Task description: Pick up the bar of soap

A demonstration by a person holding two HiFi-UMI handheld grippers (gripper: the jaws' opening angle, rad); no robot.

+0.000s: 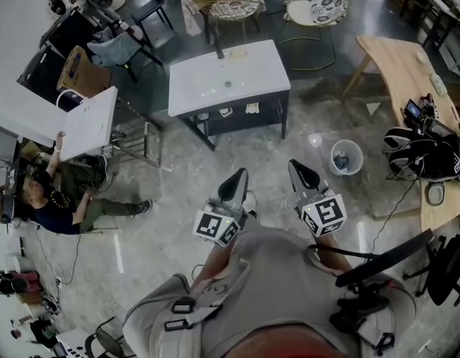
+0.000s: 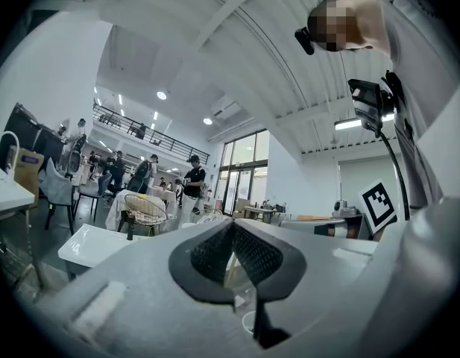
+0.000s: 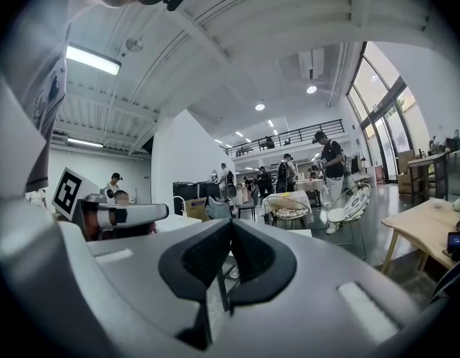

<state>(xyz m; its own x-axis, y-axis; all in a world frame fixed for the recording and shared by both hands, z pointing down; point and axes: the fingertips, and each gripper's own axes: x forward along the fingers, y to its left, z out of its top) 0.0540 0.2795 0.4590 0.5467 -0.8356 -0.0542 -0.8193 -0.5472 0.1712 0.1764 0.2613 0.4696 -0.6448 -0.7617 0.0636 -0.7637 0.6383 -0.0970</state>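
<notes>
Left gripper (image 1: pixel 233 187): jaws together at the tips, nothing between them. Right gripper (image 1: pixel 304 176): jaws likewise closed and empty. Both are held level and side by side in front of the person's body, pointing across the open floor (image 1: pixel 289 140) toward the white sink worktop (image 1: pixel 259 73). That posture suits an approach rather than a grasp; the jaws will have to part before any pick.

Each gripper carries a marker cube (image 1: pixel 217 227) printed with a black-and-white square pattern. This is a coded pattern, not lettering. No brand, label or legible writing is found in any view.

Task item: a small pale object (image 1: pixel 238 51) lies on the worktop just beside the faucet (image 1: pixel 218 47), where soap would sit for use at a basin. Judged to be the bar of soap, though it is too small to confirm. It is well apart from both grippers.

A white bucket (image 1: pixel 347 156) stands on the floor to the right of the path.
</notes>
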